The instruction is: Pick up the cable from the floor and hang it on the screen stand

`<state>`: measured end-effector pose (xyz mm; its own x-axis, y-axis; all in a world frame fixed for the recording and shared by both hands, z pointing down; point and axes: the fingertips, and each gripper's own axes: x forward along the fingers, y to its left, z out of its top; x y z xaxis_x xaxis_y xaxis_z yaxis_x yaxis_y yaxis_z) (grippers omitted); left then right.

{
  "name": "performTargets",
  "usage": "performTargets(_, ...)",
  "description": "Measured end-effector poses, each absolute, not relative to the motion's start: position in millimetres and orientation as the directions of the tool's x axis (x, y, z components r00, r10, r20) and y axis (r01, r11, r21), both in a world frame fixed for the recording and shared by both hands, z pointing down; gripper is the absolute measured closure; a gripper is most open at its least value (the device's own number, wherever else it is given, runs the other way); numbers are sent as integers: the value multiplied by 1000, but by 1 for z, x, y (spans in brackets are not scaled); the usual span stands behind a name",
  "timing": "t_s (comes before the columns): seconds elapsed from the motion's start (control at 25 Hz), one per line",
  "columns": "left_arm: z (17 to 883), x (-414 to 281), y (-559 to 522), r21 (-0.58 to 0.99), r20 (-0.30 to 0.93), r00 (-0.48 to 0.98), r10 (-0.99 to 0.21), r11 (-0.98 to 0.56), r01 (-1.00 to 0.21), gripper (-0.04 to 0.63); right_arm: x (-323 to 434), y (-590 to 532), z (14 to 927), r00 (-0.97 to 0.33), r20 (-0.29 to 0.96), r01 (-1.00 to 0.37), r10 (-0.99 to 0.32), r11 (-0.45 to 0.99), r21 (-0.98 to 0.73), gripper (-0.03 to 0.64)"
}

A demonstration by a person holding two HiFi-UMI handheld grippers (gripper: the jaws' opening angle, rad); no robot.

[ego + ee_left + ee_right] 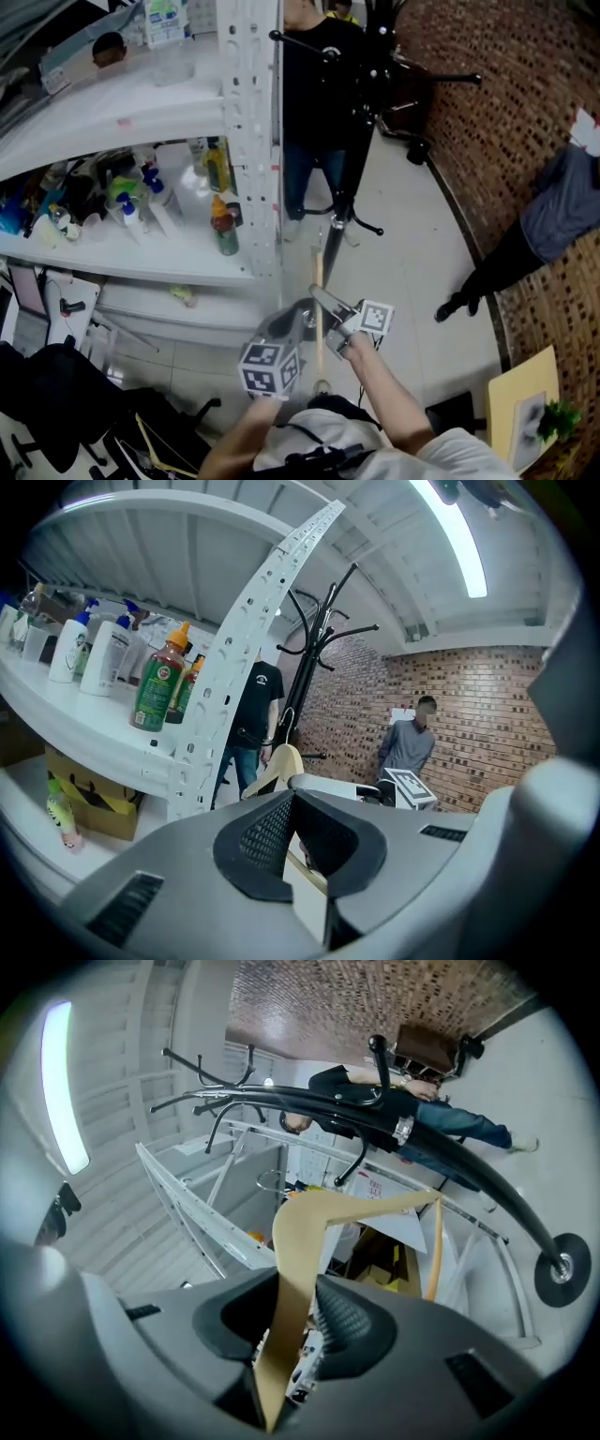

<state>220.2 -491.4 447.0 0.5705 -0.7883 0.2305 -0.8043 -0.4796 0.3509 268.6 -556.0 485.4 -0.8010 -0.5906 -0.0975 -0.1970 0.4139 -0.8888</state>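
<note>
No cable shows in any view. My right gripper (298,1307) is shut on one arm of a pale wooden hanger (309,1232), which rises from between the pads; its hook is hidden. In the head view the hanger (318,309) stands upright between the two grippers, with the right gripper (321,298) just right of it and the left gripper (292,323) below left. The left gripper (289,803) has its pads together with nothing held; past it I see the hanger (277,766). A black coat stand (361,94) with curved hooks rises ahead, its pole (450,1147) crossing the right gripper view.
A white perforated shelf rack (248,141) with spray bottles (127,202) and a sauce bottle (223,228) stands at the left. A person in a black shirt (314,94) stands behind the stand. Another person (553,216) is by the brick wall (497,112). A black backpack (56,394) lies at lower left.
</note>
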Motion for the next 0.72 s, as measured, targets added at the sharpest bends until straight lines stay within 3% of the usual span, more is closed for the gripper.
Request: performTargets(0.72,462,237,-557,335,274,493,-826,-398,-854,607,283,-664,509,-822,-93,-137,-561,355,-925,476)
